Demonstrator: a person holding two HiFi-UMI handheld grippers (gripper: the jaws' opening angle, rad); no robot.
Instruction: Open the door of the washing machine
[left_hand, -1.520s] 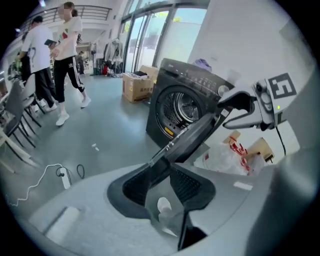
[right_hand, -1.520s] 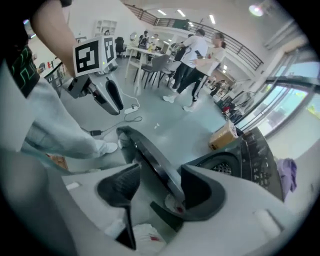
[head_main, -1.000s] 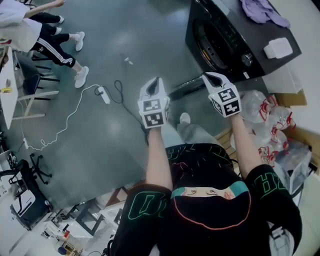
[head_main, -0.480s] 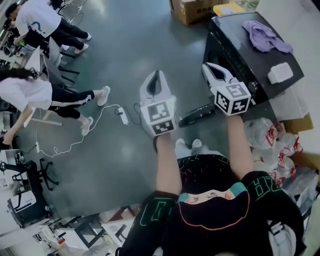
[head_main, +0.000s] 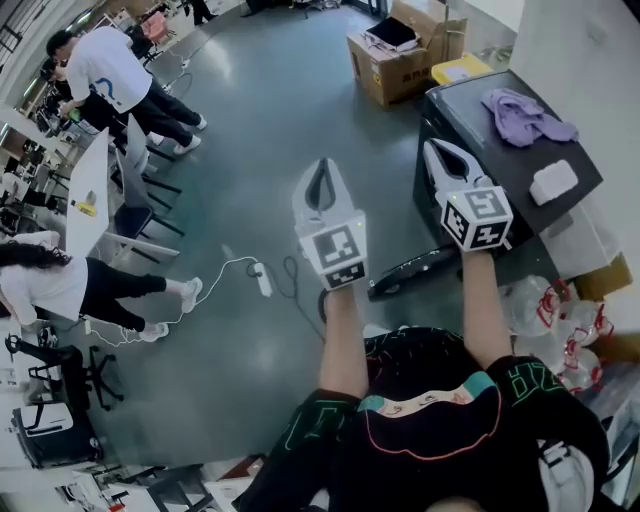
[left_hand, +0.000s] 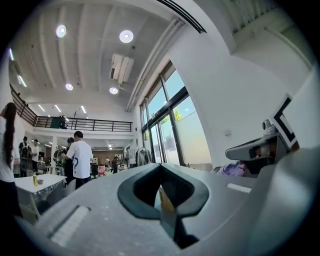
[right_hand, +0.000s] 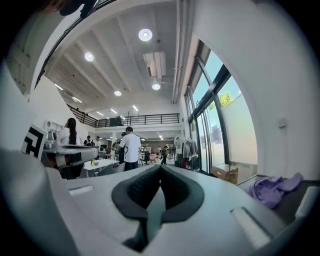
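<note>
Room: grey floor (head_main: 250, 130), people at the far left.
Washing machine (head_main: 520, 165): far right, purple cloth (head_main: 525, 112) on top.
Left tool (head_main: 322, 168): jaws together, empty.
Right tool (head_main: 433, 150): jaws together, empty, near the machine.

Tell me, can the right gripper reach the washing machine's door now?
Probably, yes: the right gripper is beside the washing machine with nothing between, but it sits above the top, jaws shut, so must drop first.

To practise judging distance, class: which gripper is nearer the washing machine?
Right. The right gripper hangs at the washing machine's front edge in the head view; the left gripper is out over the floor, farther to its left.
</note>
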